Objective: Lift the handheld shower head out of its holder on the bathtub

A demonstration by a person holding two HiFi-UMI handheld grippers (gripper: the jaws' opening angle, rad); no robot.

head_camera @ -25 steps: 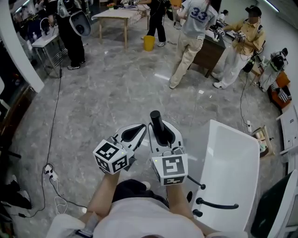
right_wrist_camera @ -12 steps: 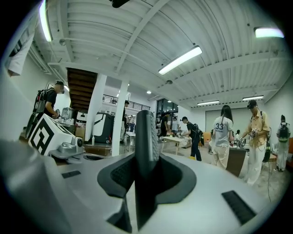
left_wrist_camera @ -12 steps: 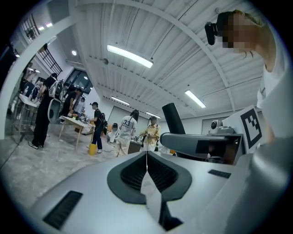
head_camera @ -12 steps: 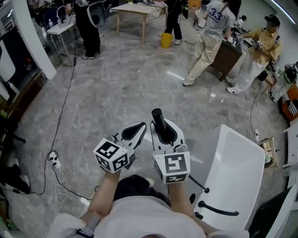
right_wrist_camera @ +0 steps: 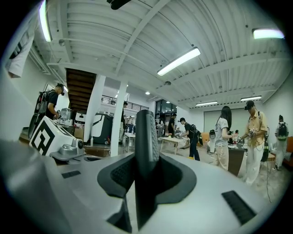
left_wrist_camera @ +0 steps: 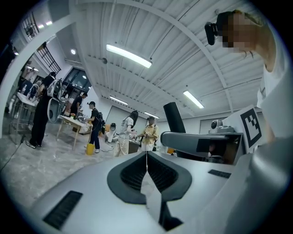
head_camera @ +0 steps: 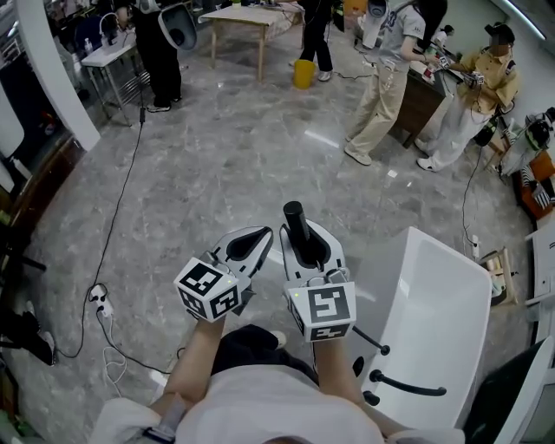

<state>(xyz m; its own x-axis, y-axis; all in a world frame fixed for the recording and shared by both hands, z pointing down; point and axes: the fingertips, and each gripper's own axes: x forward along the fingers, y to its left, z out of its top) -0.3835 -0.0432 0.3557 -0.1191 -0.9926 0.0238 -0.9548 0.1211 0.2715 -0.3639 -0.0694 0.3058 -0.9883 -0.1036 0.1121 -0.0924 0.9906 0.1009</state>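
In the head view my right gripper points away from me, shut on a black cylindrical shower head that sticks out past its jaws. The right gripper view shows that black bar upright between the dark pads of the right gripper. Just to its left my left gripper is shut on nothing; in the left gripper view the left gripper has its tips meeting. The white bathtub lies to the right, with a black curved bar and black knobs on its rim.
The floor is grey marble. A cable runs across it to a power strip at the left. Further off are several standing people, a wooden table and a yellow bucket.
Both grippers keep their pose and the right one keeps its hold. The view has swung, so the tub sits slightly further right, and the people at the back have shifted.
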